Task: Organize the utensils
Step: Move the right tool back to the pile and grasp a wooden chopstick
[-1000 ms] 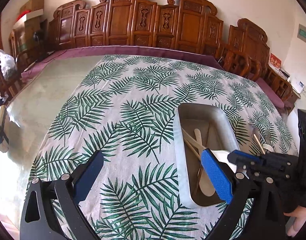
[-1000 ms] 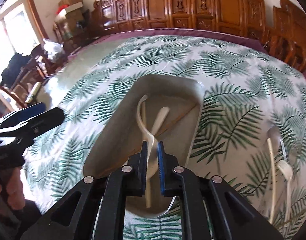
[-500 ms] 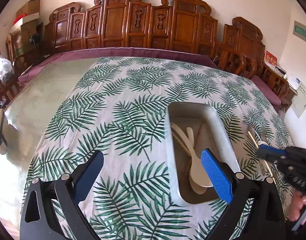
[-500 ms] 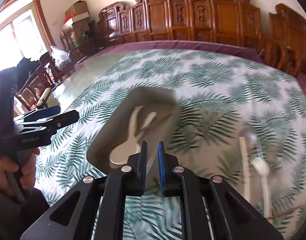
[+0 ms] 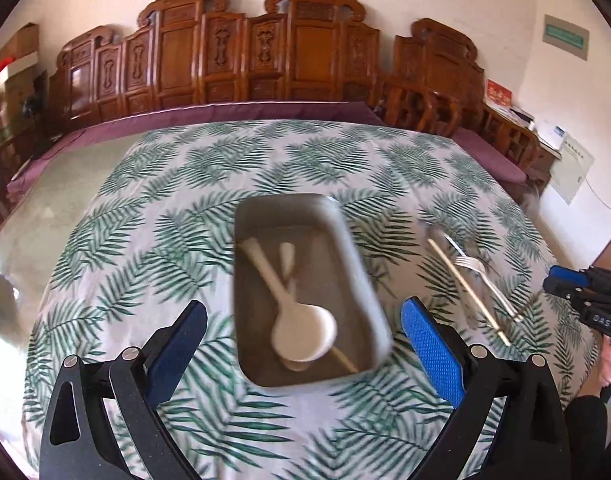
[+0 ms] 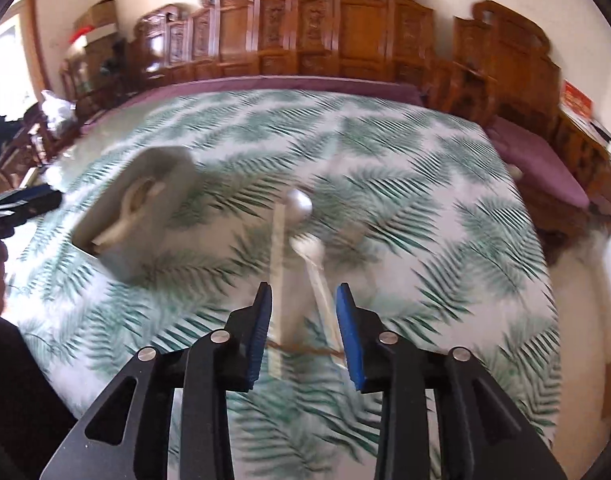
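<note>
A metal tray (image 5: 345, 248) sits near the middle of the tabletop (image 5: 153, 240), on a white cloth printed with green palm fronds, and holds the utensils already gathered: a white ladle (image 5: 301, 332) lying lengthwise with its bowl at the near end, a pale wooden spoon (image 5: 287, 256) beside its handle, and a thin stick, likely a chopstick (image 5: 345, 360), poking out from under the ladle's bowl. To the right of the tray, well apart from it and loose on the cloth, lie a single pale chopstick (image 5: 465, 284) and a metal fork (image 5: 485, 280), roughly side by side; in the blurred right wrist view a white spoon (image 6: 313, 256) and a round silvery spoon bowl (image 6: 299, 206) show among them. The left gripper (image 5: 301, 334) hangs above the near end of the tray, its blue-padded jaws spread wide to either side of it and holding nothing. The right gripper (image 6: 303, 332) is over the loose utensils, its jaws parted a moderate way and empty, with the pale chopstick and the white spoon's handle seen between the pads; whether they touch cannot be told through the blur. Carved wooden chairs (image 5: 265, 48) line the wall behind the tabletop, with a purple cushion (image 5: 225, 114) along its far edge
</note>
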### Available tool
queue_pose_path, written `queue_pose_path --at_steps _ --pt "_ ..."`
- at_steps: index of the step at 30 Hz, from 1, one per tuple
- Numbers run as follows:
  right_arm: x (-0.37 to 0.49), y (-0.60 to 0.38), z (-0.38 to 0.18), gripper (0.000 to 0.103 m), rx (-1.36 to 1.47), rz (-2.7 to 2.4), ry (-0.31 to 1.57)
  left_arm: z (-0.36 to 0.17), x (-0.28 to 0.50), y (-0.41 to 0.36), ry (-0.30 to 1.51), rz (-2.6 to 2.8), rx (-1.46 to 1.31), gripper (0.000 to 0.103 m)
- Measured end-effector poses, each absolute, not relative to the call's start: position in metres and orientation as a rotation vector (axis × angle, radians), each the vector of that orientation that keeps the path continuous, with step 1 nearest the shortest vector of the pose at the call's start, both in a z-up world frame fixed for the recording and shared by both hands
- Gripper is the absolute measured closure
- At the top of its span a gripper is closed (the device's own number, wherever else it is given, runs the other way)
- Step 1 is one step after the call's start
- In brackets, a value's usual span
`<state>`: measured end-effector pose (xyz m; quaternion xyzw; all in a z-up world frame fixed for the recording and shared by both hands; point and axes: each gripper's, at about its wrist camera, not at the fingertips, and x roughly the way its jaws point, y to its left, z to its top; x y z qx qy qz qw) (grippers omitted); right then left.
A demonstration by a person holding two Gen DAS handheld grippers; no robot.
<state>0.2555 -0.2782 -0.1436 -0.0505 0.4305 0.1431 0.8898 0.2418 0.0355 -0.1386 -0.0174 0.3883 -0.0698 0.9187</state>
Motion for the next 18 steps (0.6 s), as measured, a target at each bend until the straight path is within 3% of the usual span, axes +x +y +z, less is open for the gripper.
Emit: queue_pose_path --at_steps 5,10,18 --pt "0.245 -0.308 -0.165 0.06 -0.119 0.268 0.922 -0.138 0.231 0.008 0.796 -0.177 -0.01 0.009" --pt "0.247 -0.323 -0.185 0.047 -0.119 0.305 0.952 -0.148 0.22 -0.014 0.825 -0.19 0.002 0.009" --pt "0.272 -0.327 -0.208 0.043 -0.182 0.41 0.978 -0.164 0.209 -0.038 0.865 -0.188 0.038 0.009"
